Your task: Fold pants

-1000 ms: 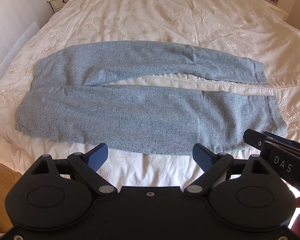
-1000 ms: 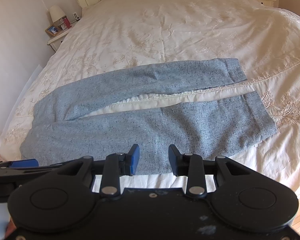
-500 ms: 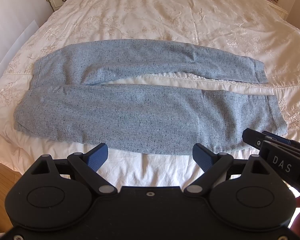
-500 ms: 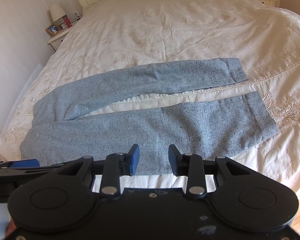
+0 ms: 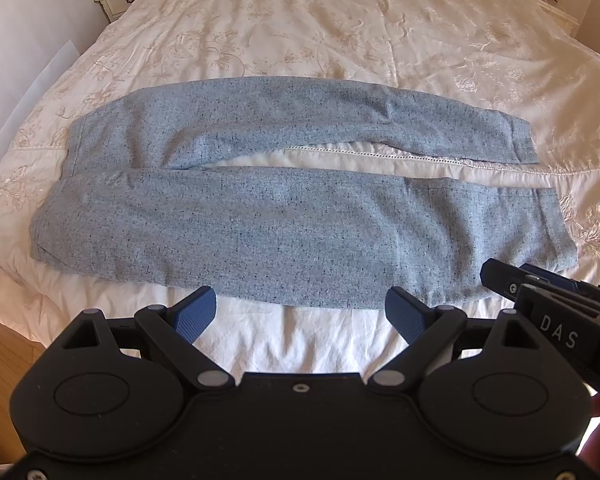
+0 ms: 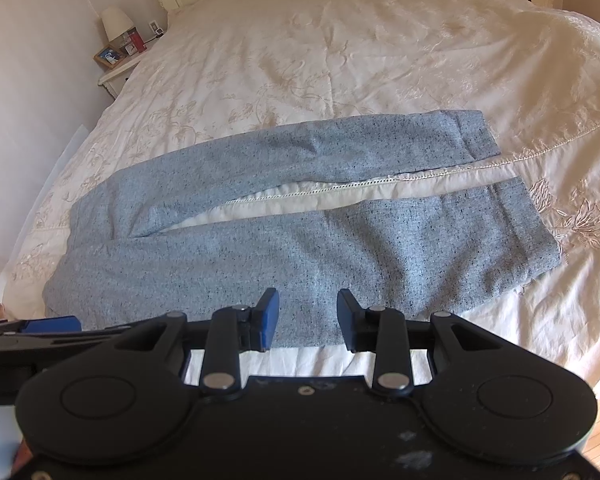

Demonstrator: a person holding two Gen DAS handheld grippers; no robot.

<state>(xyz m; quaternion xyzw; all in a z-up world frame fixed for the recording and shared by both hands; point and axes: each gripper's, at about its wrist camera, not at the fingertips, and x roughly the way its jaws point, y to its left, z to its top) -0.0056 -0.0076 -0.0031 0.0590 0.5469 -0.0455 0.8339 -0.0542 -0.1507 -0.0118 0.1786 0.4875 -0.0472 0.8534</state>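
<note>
Grey-blue speckled pants lie flat across the cream bedspread, waist at the left, both legs running right with a gap between them; they also show in the right wrist view. My left gripper is open wide and empty, just short of the near leg's front edge. My right gripper is partly open and empty, over the near leg's front edge. The right gripper's tip shows at the left wrist view's right edge.
The bed with an embroidered cream cover fills both views. A nightstand with a lamp and a photo frame stands at the far left by the wall. Wood floor shows at the bed's near corner.
Both views have crept slightly closer to the pants. The pants have not moved and both grippers keep their openings.
</note>
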